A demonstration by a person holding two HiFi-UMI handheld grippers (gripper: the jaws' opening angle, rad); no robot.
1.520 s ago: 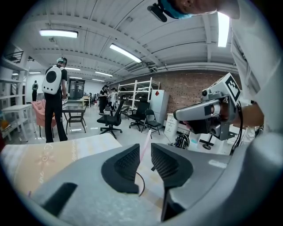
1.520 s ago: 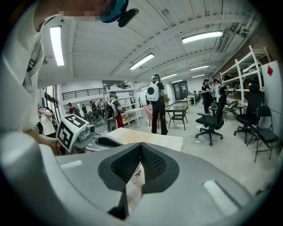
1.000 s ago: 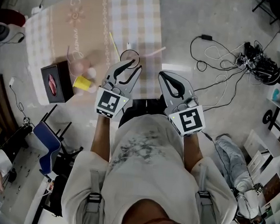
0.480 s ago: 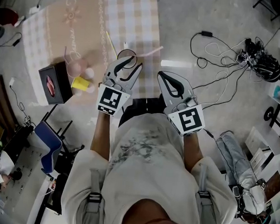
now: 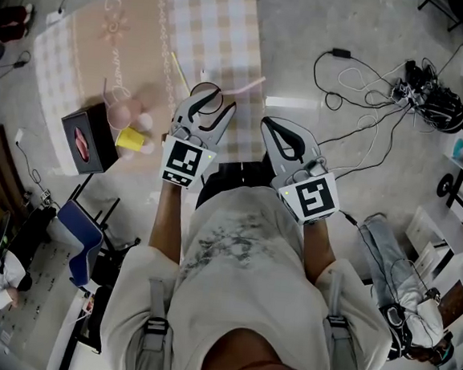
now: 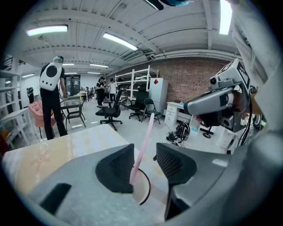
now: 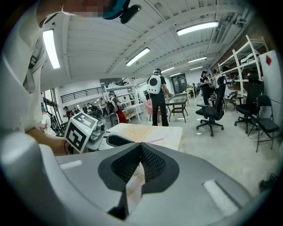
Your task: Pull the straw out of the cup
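Note:
A clear cup (image 5: 208, 88) with a dark rim stands near the front edge of the checked table (image 5: 221, 26). A pink straw (image 5: 247, 83) leans out of it to the right. My left gripper (image 5: 220, 101) is at the cup and its jaws are opening. In the left gripper view the straw (image 6: 146, 132) rises between the spread pads (image 6: 116, 170), close to the left pad, with the cup rim (image 6: 146, 194) just below. My right gripper (image 5: 270, 127) hovers to the right, off the table's front edge, shut with nothing between its pads (image 7: 152, 163).
At the table's left stand a black box (image 5: 83, 136), a yellow cup (image 5: 131, 138) and pink cups (image 5: 125, 114). A yellow straw (image 5: 178, 69) lies on the cloth. Cables (image 5: 368, 95) run over the floor at the right. People and office chairs (image 6: 110, 112) are farther off.
The left gripper's jaws have spread wider around the straw and the gripper has sunk a little at the cup. The right gripper has kept still.

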